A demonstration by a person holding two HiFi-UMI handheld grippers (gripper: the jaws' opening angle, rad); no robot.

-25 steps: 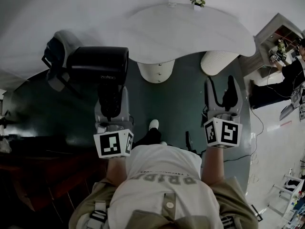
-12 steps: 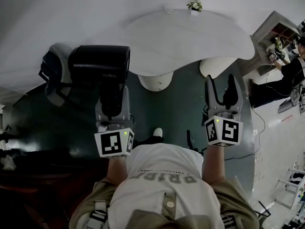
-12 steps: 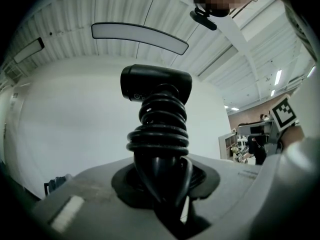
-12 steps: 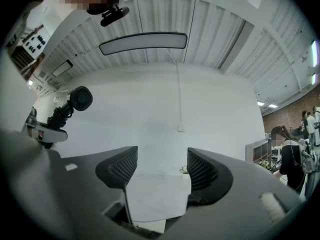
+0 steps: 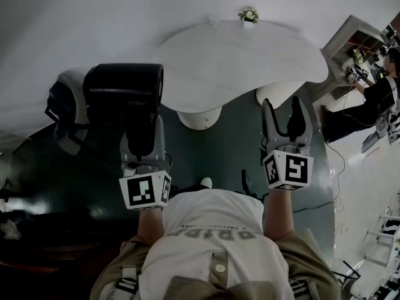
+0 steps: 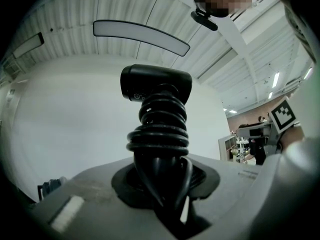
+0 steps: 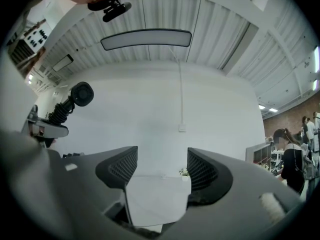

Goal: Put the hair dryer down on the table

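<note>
Left forearm (image 5: 150, 224): stretched straight out from the torso, tool aimed at 12 o'clock.
Right forearm (image 5: 278, 220): parallel to the left, level with it, also aimed at 12 o'clock.
Hair dryer (image 5: 125, 89): black; broad barrel set crosswise on top of an upright handle, cord coiled in tight loops round the handle. Position: 10 o'clock in the head view, carried in the air to the left of the table (image 5: 244, 61), not resting on it.
Left gripper (image 5: 142, 136): jaws part-way closed and clamped on the dryer's handle below the cord coils; dryer stands upright out of them.
Right gripper (image 5: 284, 114): 3 o'clock in the head view; jaws spread wide, nothing between them, touching nothing.
Table: pale, curved top at 12 to 1 o'clock; small potted plant (image 5: 248, 15) on its far edge.
</note>
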